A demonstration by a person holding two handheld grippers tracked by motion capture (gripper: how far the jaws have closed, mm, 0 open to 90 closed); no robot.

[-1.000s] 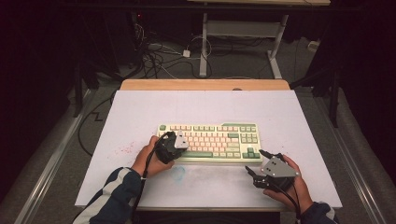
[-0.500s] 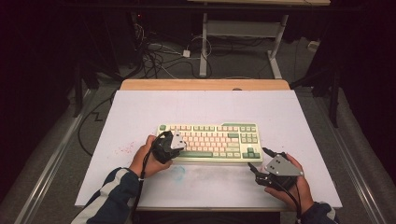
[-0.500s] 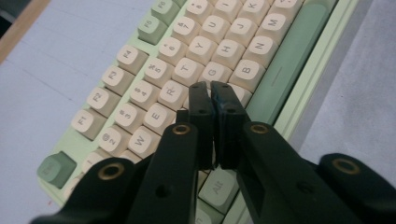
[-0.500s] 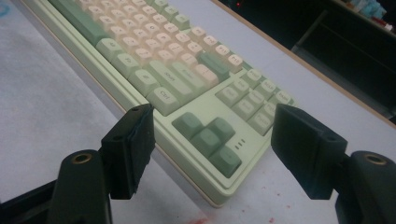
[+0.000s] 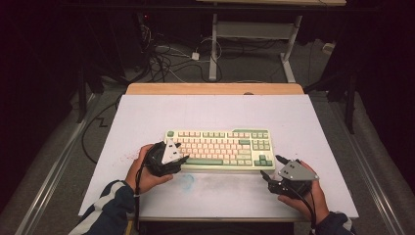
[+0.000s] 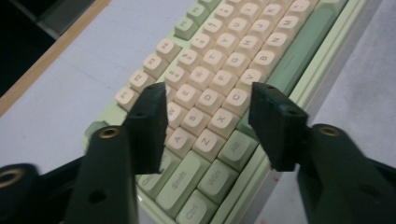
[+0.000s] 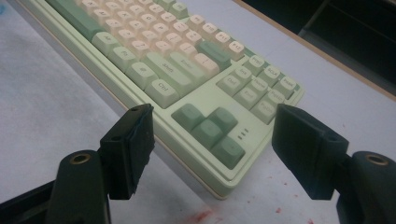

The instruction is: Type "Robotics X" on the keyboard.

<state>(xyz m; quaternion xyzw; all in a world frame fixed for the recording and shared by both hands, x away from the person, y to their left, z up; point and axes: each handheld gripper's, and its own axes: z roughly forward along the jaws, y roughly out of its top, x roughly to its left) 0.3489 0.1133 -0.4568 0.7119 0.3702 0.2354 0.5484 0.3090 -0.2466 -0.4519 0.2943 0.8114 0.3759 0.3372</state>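
Dark room w/ cables on the floor and a white-legged table frame at the back.

High view: worktop covered by a white sheet, wood edge showing at the far side. Keyboard, pale green case w/ cream and green keys, lies near centre, long side parallel to the near edge. Left gripper held in the person's left hand, at the keyboard's near-left corner, tips over its left end; grey three-cornered plate on top. Right gripper in the right hand, just off the keyboard's near-right corner, tips pointing toward it, apart from the case. Blue smudge on the sheet between the hands; faint red marks left of the left hand. Striped sleeve at bottom left.

Left gripper view: left gripper jaws spread wide, nothing between them, above the keyboard's left letter keys; Z, X, C, A legible below. Contact w/ keys cannot be told. Wood edge at top left.

Right gripper view: right gripper jaws also wide apart and empty, framing the keyboard's near-right corner w/ the arrow-key cluster. Keyboard sits flat on the sheet. Red specks on the sheet by the corner.
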